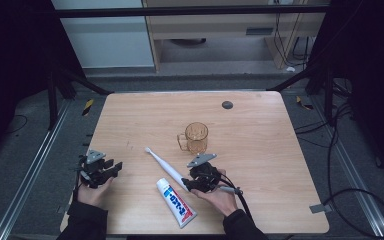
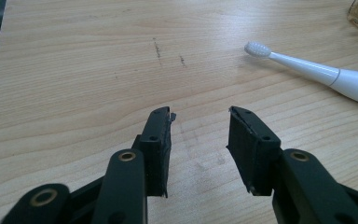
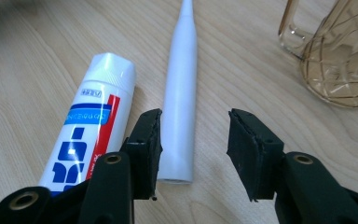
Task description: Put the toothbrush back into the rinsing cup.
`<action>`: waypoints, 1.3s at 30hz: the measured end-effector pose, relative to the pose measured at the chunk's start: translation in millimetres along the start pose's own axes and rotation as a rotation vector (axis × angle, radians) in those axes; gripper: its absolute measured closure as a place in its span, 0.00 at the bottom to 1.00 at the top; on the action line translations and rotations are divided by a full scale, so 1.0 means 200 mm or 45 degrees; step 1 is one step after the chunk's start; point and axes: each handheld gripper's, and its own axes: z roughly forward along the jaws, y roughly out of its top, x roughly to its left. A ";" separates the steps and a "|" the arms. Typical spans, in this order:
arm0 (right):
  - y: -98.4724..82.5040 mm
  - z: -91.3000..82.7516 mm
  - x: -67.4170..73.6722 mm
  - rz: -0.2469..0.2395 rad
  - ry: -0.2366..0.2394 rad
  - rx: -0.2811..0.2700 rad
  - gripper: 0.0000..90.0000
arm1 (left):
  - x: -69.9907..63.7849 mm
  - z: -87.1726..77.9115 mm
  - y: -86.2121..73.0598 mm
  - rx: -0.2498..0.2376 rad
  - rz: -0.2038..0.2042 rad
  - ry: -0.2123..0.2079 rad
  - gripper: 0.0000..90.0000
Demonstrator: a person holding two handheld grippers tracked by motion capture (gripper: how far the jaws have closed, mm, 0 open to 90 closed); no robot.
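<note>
My right gripper (image 3: 193, 123) hangs low over the wooden counter (image 1: 260, 125) with its 2 jaws parted about halfway and nothing pressed between them. The white plastic electric toothbrush (image 3: 181, 88) lies flat on the counter, its thick butt end just inside my left-hand jaw and its neck running straight away from me. I line up this way so the handle's length runs along my reach and the 2 pads can close across its width, where it is fattest and least likely to roll. The gap to my right-hand jaw is wide, so I judge I should shift a little toward the handle before squeezing.

The white toothpaste tube with blue and red print (image 3: 89, 126) lies just outside my left-hand jaw, nearly parallel to the toothbrush; a careless close could nudge it. The amber ribbed glass mug (image 3: 340, 56) stands upright ahead and beyond my right-hand jaw, handle toward me, apart from the brush.

My left gripper (image 2: 199, 135) waits over bare counter, jaws half open and empty, with the bristle head (image 2: 257, 48) well ahead and to its right, keeping clear of the work.
</note>
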 end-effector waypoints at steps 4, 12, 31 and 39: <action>-0.01 0.03 0.02 0.003 0.012 0.027 0.60 | 0.00 0.00 0.00 0.001 0.000 -0.003 0.65; -0.03 0.10 0.04 -0.002 0.020 0.065 0.61 | 0.00 0.00 0.00 0.004 0.002 -0.004 0.65; -0.05 0.14 0.03 0.015 -0.002 0.120 0.72 | 0.00 0.01 0.00 0.003 -0.002 -0.003 0.65; -0.06 0.13 0.01 0.018 -0.014 0.128 0.73 | 0.00 0.00 0.00 0.000 -0.005 0.000 0.65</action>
